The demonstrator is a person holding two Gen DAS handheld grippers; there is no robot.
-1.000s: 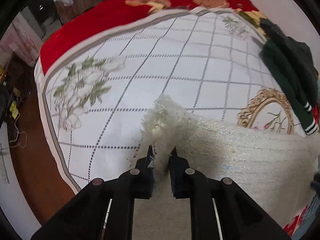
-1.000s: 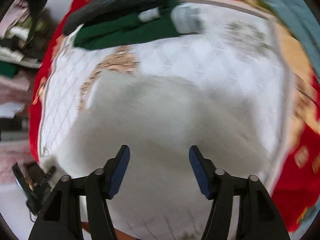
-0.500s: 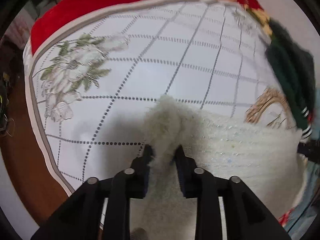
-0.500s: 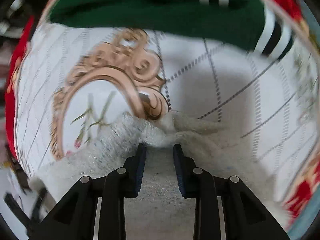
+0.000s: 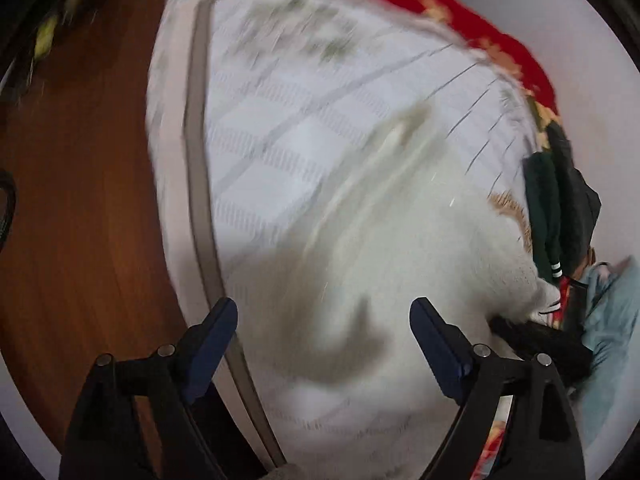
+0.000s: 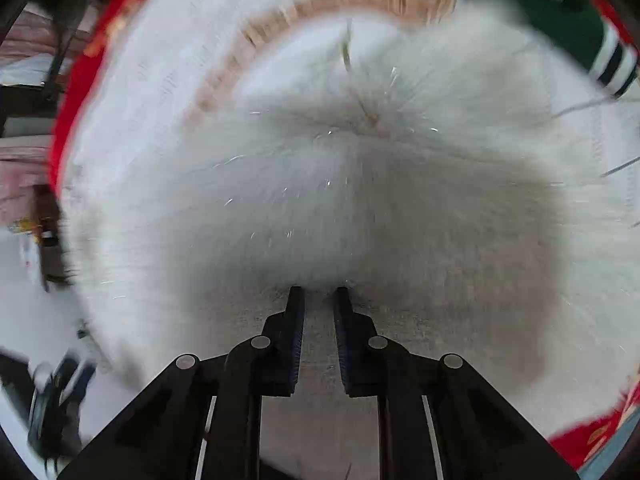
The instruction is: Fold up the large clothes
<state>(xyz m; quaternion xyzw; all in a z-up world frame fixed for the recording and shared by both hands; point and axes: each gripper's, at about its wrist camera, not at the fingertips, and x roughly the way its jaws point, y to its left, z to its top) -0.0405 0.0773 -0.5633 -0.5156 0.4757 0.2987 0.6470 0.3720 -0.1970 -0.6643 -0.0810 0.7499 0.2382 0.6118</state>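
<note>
A fluffy white sweater (image 5: 400, 264) lies on the white checked bedspread (image 5: 288, 128); it also fills the right wrist view (image 6: 320, 184). Both views are motion-blurred. My left gripper (image 5: 324, 316) is open and empty above the sweater's near edge, by the bed's left border. My right gripper (image 6: 319, 292) is shut on the white sweater, its fingers (image 6: 297, 320) pinching the fabric between them. The right gripper shows at the right of the left wrist view (image 5: 536, 336), next to the sweater's edge.
A dark green garment with white stripes (image 5: 544, 208) and a dark one lie at the bed's right side; the green one also shows top right in the right wrist view (image 6: 576, 16). A red blanket (image 5: 460, 12) borders the bedspread. Wooden floor (image 5: 80, 200) lies left.
My left gripper has let go of the sweater's corner, opened wide and swung left. My right gripper has stayed shut on the sweater and moved with it.
</note>
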